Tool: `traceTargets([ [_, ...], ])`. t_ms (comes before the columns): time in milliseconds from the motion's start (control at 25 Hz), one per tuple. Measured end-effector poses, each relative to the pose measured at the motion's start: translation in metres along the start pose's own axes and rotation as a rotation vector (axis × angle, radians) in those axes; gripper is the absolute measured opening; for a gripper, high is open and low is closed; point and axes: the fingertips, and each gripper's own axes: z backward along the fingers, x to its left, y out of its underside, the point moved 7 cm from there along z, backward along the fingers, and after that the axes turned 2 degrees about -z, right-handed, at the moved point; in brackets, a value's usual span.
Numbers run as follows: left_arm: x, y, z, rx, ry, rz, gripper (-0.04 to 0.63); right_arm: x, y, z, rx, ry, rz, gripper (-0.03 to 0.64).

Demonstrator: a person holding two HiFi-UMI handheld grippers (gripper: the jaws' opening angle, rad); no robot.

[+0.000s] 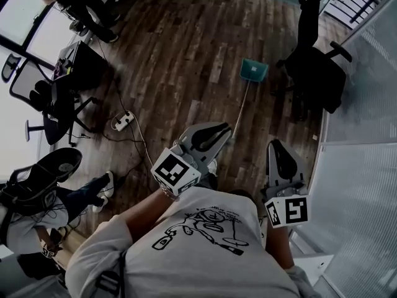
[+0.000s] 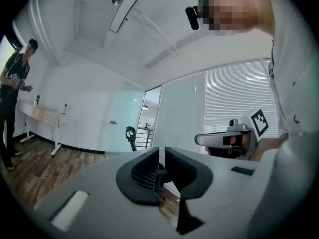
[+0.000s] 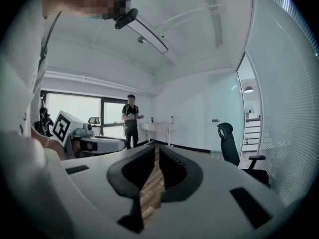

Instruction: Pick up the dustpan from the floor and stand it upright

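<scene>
Container check: the only one in sight is the teal dustpan [image 1: 254, 70]. It lies on the wood floor [image 1: 186, 54] ahead of me, its long handle [image 1: 240, 107] running back toward my grippers. The pan is too small in frame for me to tell whether anything sits in it.

Grippers: the left gripper [image 1: 224, 129] has its jaws closed to a thin slit with nothing between them. The right gripper [image 1: 276, 145] is likewise closed and empty. Both are held level in front of my chest, well apart from the dustpan.

Clearances: a black office chair [image 1: 313, 73] stands just right of the pan. Beyond it a frosted glass wall [image 1: 366, 104] closes the right side. A power strip [image 1: 122, 121] and its cables lie on the floor to the left, near a desk [image 1: 77, 67]. A seated person [image 1: 43, 194] occupies the lower left. The floor between me and the pan is open.

View differences: only the head view shows the dustpan. The gripper views look across the room instead; both show a standing person [image 3: 130, 121] near a white table [image 3: 157, 127].
</scene>
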Motion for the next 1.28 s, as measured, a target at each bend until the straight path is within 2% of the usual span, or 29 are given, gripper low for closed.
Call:
traceTargets([
  [480, -0.010, 0.017, -0.058, 0.041, -0.009, 0.023, 0.034, -0.058, 0.014, -0.004, 0.024, -0.037, -0.010, 0.026],
  [720, -0.008, 0.046, -0.084, 0.084, -0.011, 0.033, 0.034, -0.082, 0.047, -0.012, 0.056, -0.060, -0.005, 0.026],
  [1000, 0.004, 0.112, -0.105, 0.113, -0.021, 0.059, 0.034, -0.105, 0.120, -0.033, 0.104, -0.095, -0.001, 0.026],
  [1280, 0.022, 0.241, -0.113, 0.157, 0.000, 0.042, 0.034, -0.110, 0.253, -0.051, 0.127, -0.131, 0.013, 0.028],
])
